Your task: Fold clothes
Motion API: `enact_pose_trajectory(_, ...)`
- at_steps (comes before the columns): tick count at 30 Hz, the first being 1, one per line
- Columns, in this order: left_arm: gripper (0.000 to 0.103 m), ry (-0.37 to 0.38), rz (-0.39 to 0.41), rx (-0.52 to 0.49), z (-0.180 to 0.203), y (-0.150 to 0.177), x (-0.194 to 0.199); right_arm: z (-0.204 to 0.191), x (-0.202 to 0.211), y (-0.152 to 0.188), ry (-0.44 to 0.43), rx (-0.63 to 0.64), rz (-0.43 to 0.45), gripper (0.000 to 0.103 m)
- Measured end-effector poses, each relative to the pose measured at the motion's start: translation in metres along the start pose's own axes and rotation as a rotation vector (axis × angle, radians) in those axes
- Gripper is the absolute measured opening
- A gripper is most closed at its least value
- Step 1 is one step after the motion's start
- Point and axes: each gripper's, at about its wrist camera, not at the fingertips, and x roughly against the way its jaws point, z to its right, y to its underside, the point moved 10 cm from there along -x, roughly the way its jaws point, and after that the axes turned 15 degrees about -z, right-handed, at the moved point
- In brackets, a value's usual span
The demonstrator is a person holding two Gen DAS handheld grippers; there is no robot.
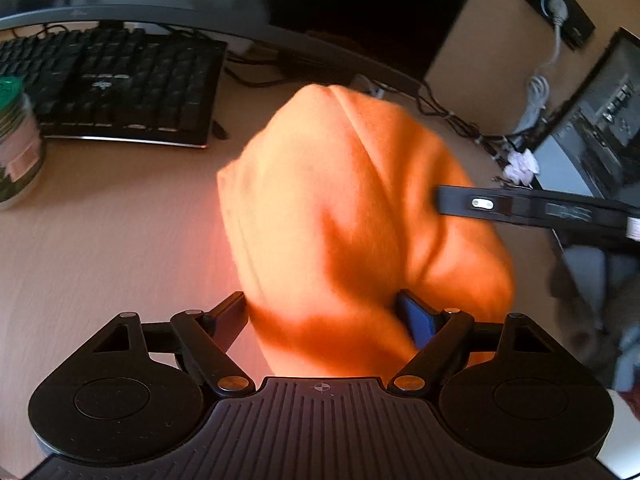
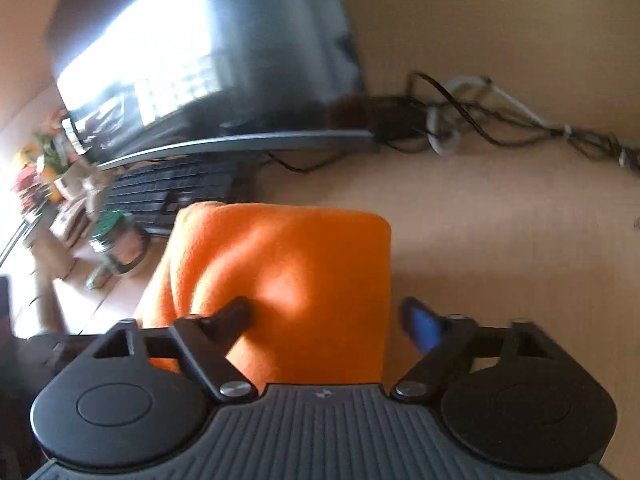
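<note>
An orange fleece cloth (image 1: 340, 208) sits bunched up on the light wooden desk (image 1: 100, 240). My left gripper (image 1: 324, 304) is open, its jaws wide apart, and the cloth fills the gap and hides the fingertips. A black finger of my right gripper (image 1: 480, 204) reaches in from the right and touches the cloth's side. In the right wrist view the cloth (image 2: 280, 264) shows a folded, squared top edge. My right gripper (image 2: 326, 312) is open: its left finger presses into the cloth, while its blue-padded right finger stands clear of the cloth's edge.
A black keyboard (image 1: 120, 88) and a curved monitor (image 1: 180, 4) stand behind the cloth. At the left edge is a jar with a green lid (image 1: 16, 140). Tangled cables (image 2: 480, 120) run along the back of the desk. A second screen (image 1: 592, 120) stands at the right.
</note>
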Motion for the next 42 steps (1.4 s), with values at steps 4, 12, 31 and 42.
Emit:
enact_pose_trajectory(4, 0.085, 0.008, 0.001, 0.003, -0.007, -0.002, -0.004, -0.022, -0.029, -0.016, 0.025, 0.07, 0.004, 0.078)
enact_pose_trajectory(12, 0.094, -0.026, 0.058, 0.133, -0.041, -0.023, -0.005, -0.053, -0.058, -0.055, 0.049, 0.191, 0.036, 0.085)
enact_pose_trajectory(31, 0.086, -0.285, 0.157, 0.238, -0.019, -0.04, 0.022, -0.02, -0.03, -0.036, -0.041, 0.339, 0.054, 0.089)
enact_pose_trajectory(42, 0.079, -0.092, 0.359, 0.117, -0.019, -0.101, 0.052, -0.011, 0.0, -0.035, -0.035, 0.236, 0.141, 0.078)
